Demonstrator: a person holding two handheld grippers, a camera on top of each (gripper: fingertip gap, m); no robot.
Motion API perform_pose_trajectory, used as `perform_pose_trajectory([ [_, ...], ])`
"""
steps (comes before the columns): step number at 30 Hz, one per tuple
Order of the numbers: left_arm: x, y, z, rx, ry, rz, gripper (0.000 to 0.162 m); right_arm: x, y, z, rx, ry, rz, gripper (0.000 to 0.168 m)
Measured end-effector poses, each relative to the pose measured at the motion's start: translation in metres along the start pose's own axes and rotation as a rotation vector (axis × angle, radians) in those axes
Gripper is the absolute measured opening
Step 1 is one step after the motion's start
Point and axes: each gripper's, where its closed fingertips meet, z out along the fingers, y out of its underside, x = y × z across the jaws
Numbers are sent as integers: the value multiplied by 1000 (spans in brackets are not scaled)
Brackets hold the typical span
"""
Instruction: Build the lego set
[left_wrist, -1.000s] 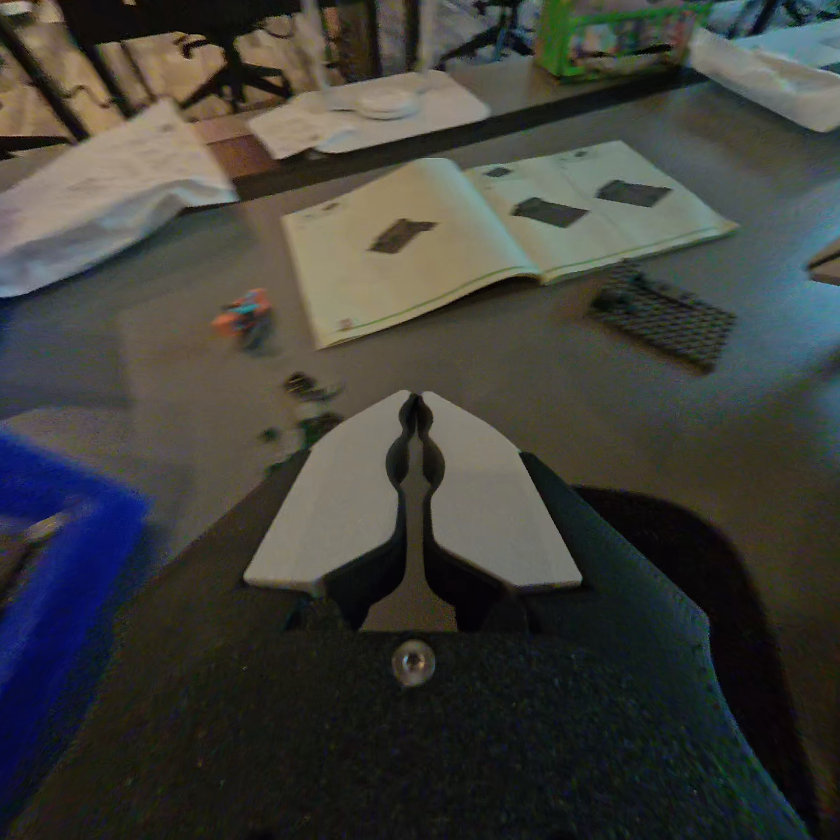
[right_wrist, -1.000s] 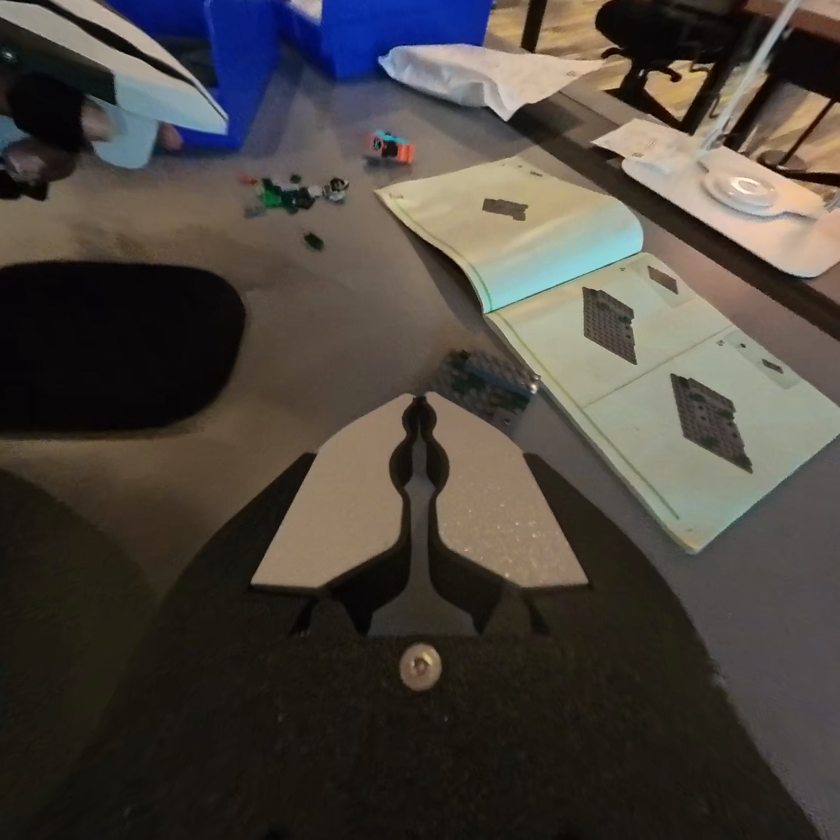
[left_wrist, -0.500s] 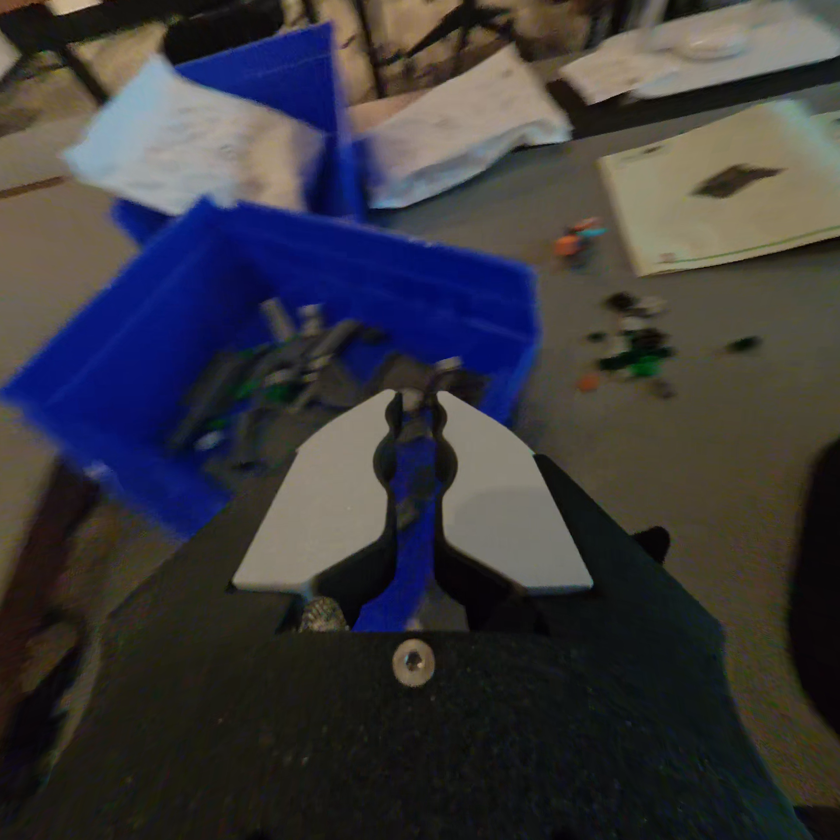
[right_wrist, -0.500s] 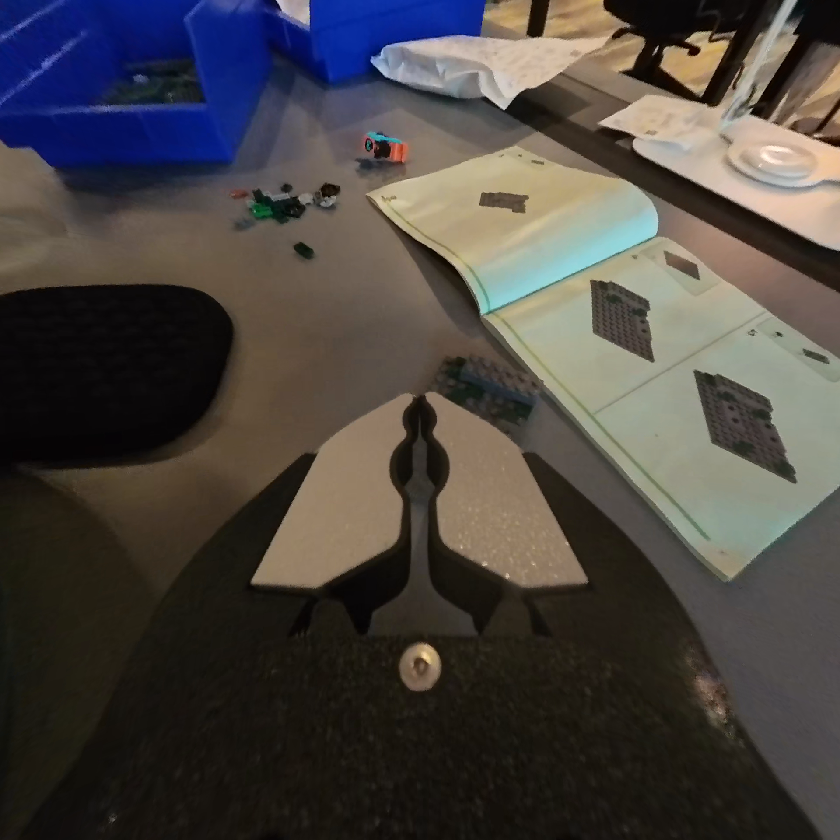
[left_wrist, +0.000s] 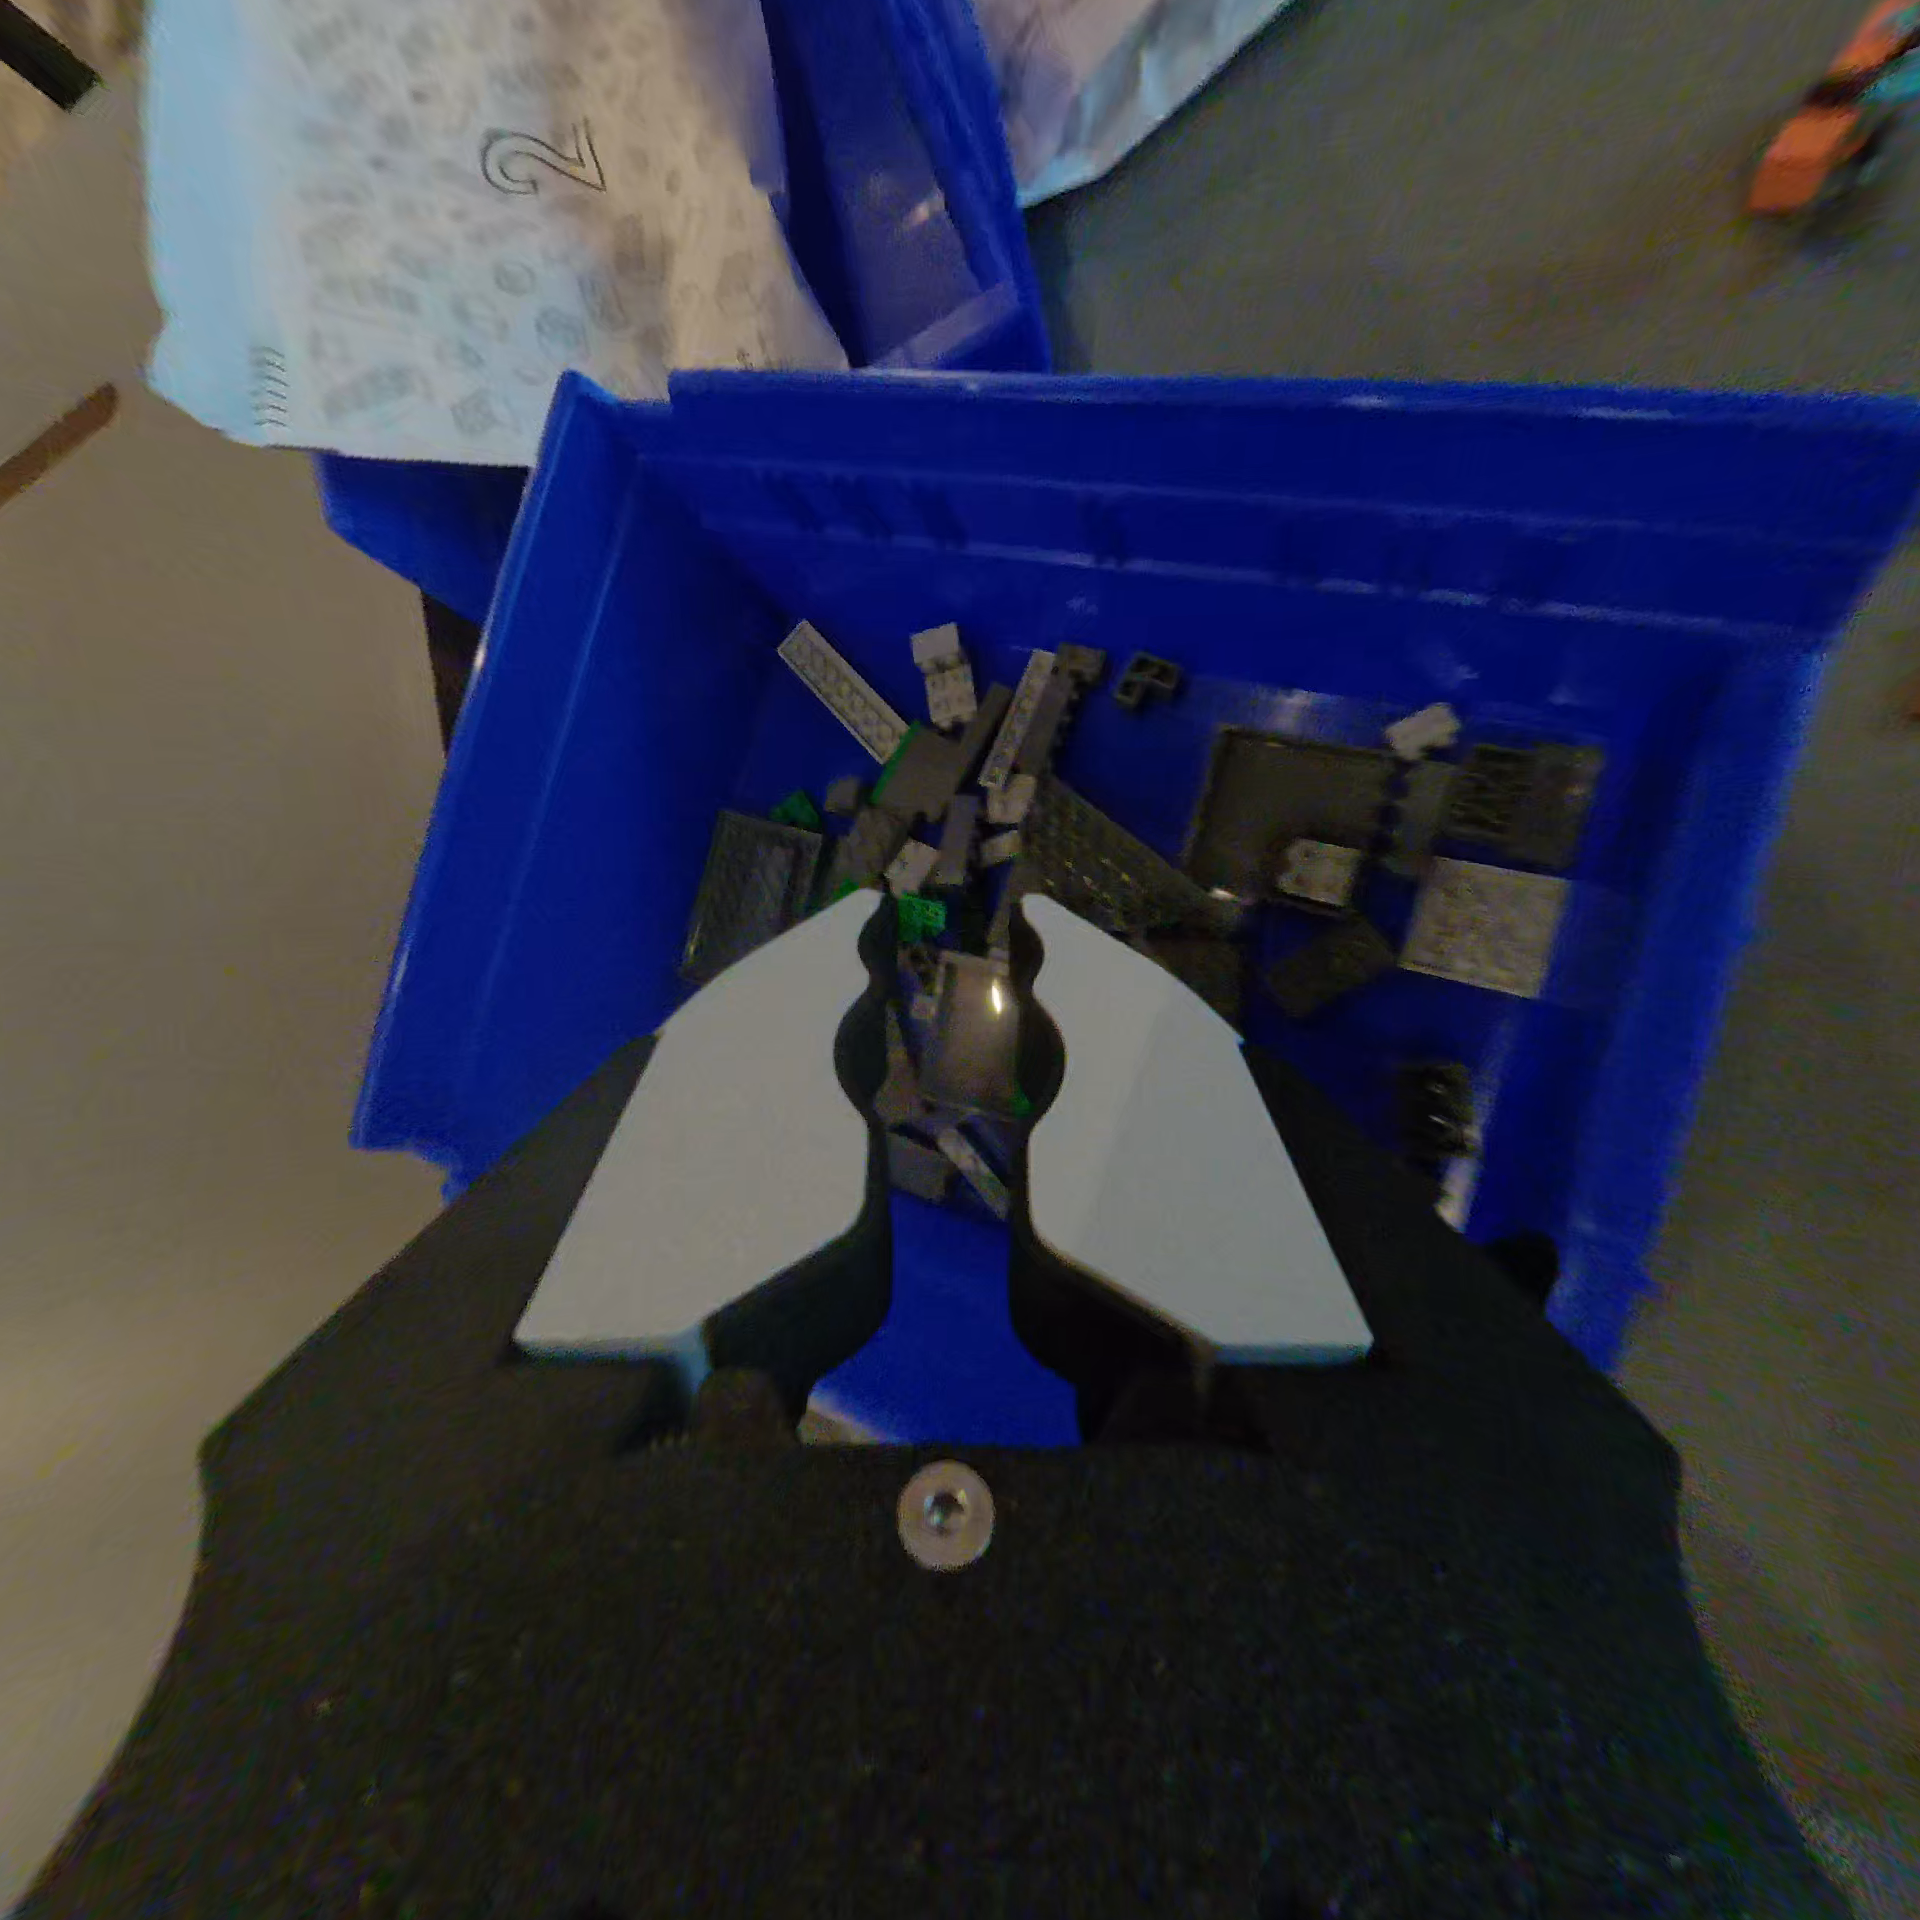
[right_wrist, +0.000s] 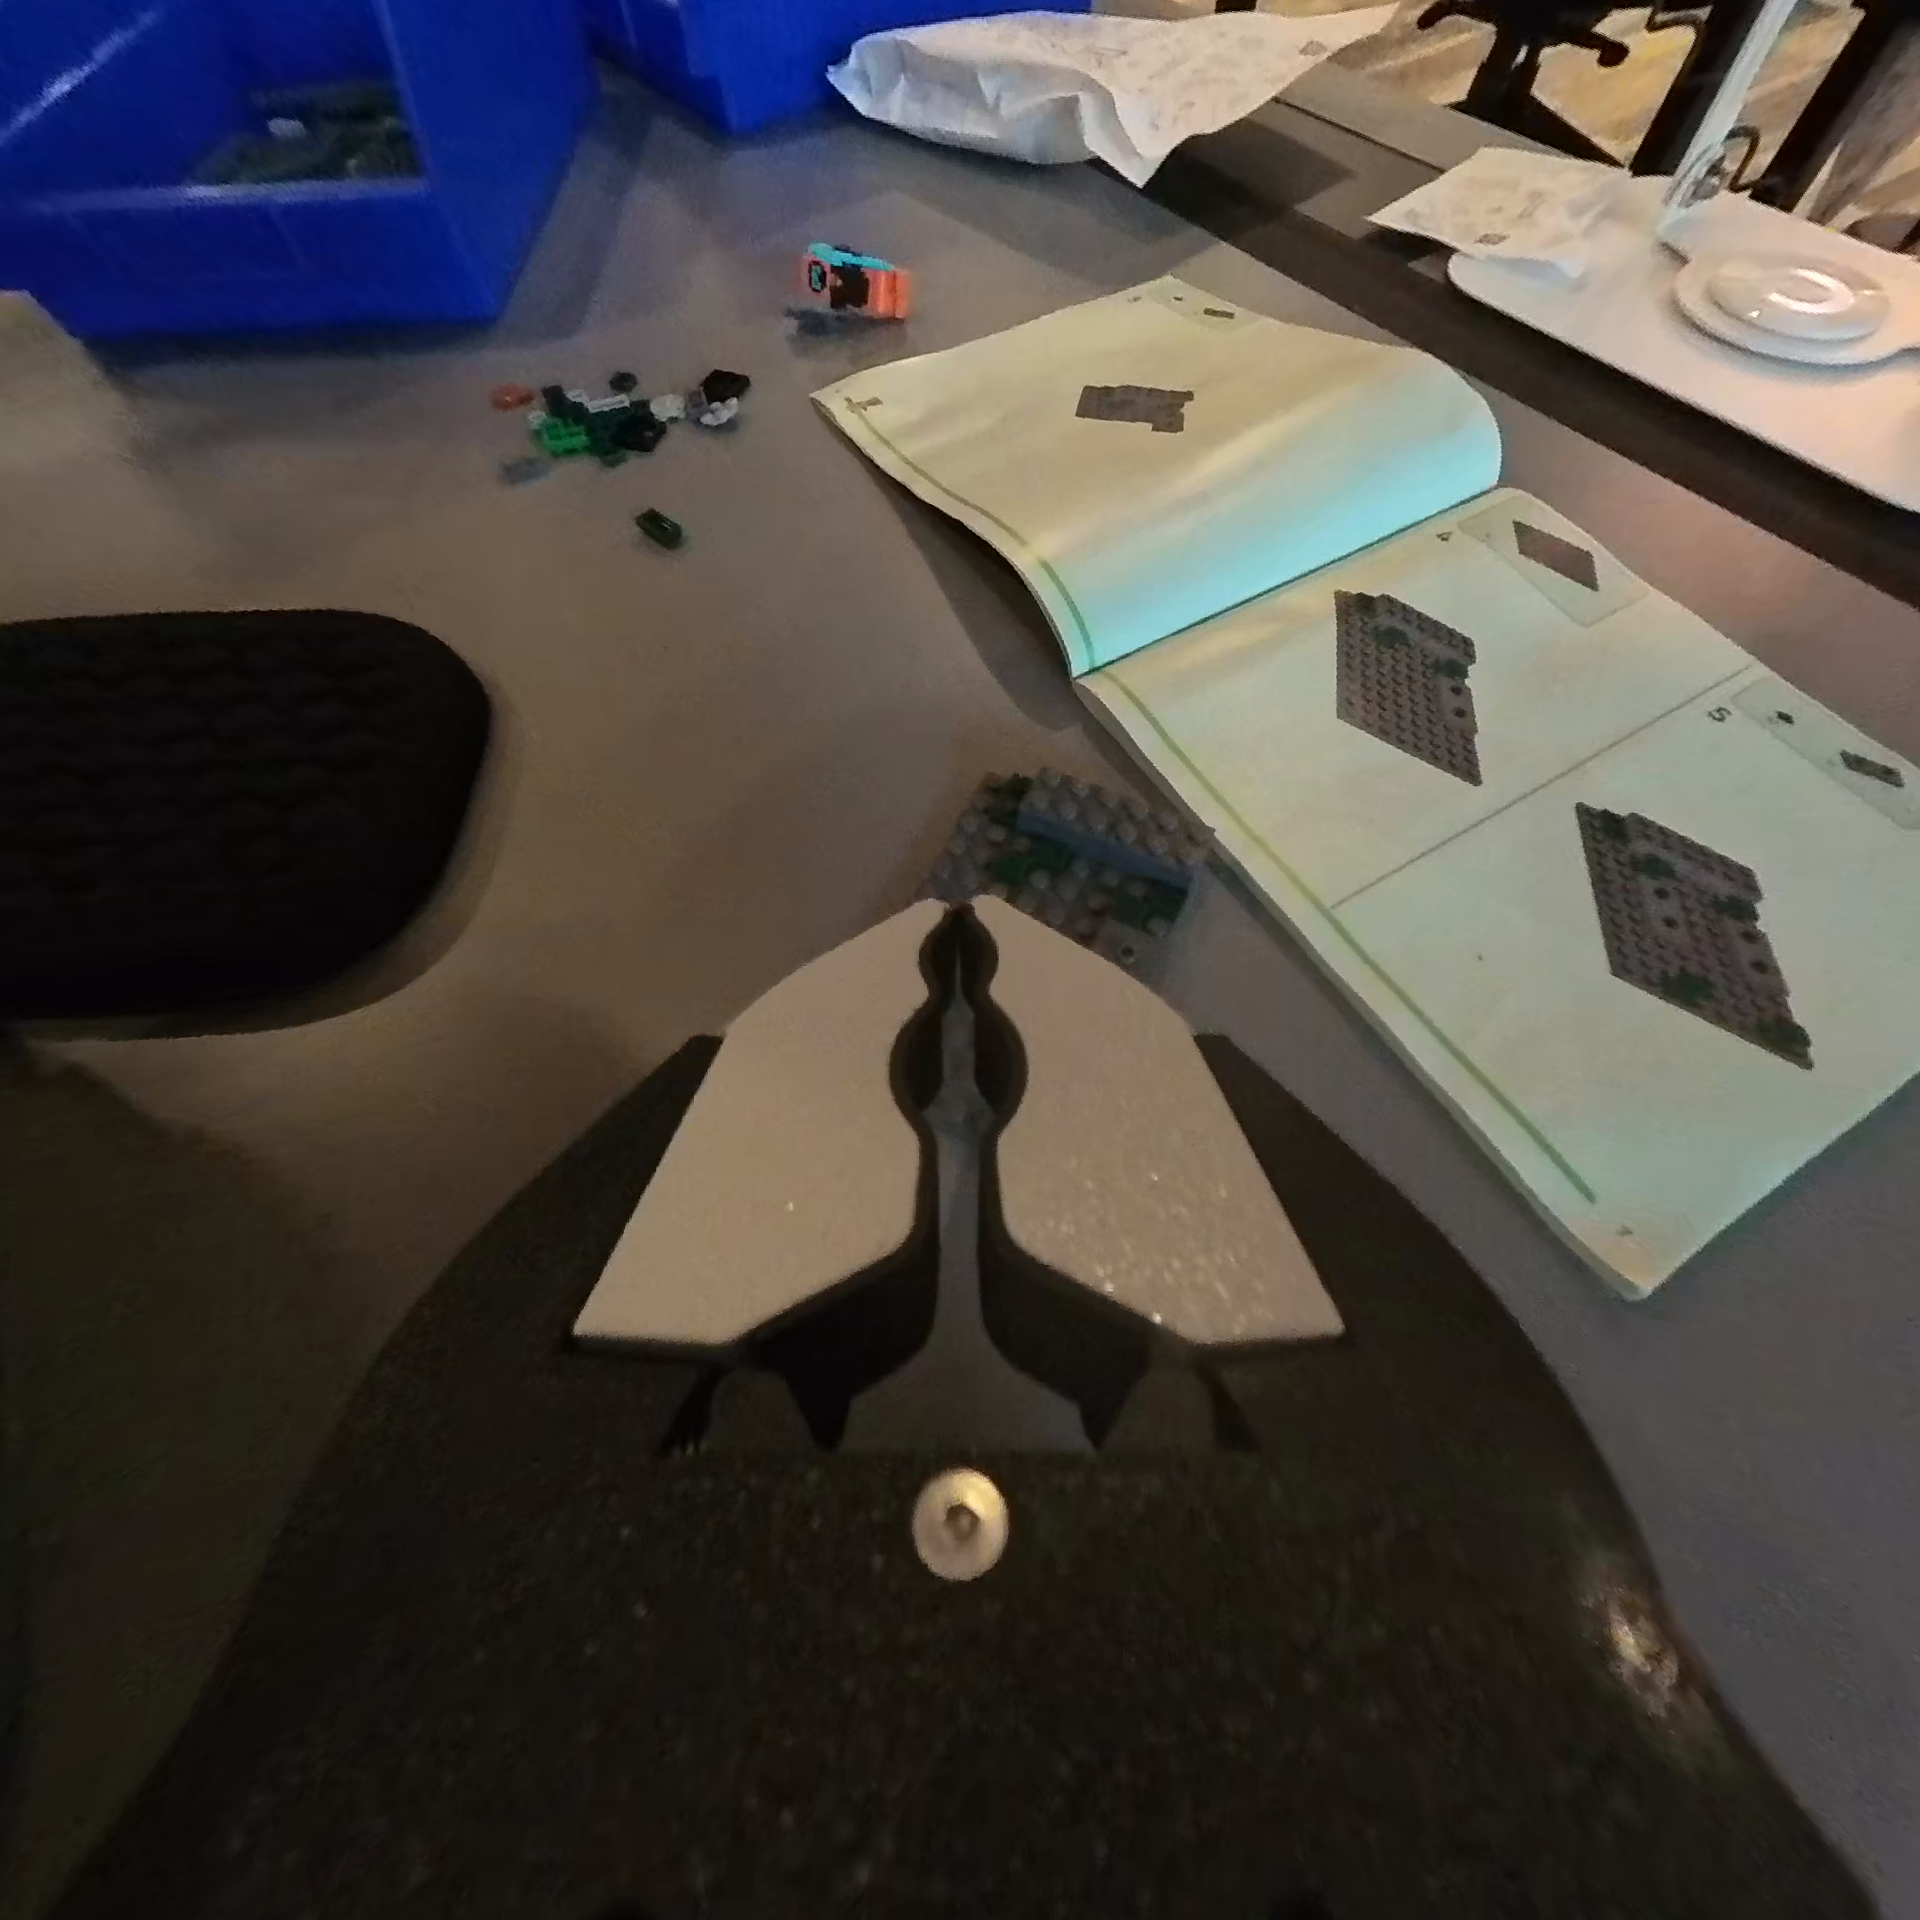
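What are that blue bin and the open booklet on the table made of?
The blue bin looks like moulded plastic: even colour, ridged walls, slight sheen. The booklet looks like thin matte paper: its pages curve at the fold and lie limp on the table.

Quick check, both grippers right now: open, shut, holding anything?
Left gripper: open, empty, over the blue bin.
Right gripper: shut, empty, near the grey plate.

The blue bin (left_wrist: 582, 748) looks like smooth, shiny plastic — so do the little bricks (left_wrist: 1049, 831) inside. The booklet (right_wrist: 1455, 748) is paper (a bit glossy). The table (right_wrist: 727, 675) looks dull grey — matt, smooth.
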Motion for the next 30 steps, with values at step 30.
perform_pose_trajectory([
  [30, -40, 36, 127, -418, 203, 272, 15, -1, 8, 15, -55, -2, 14, 0],
])
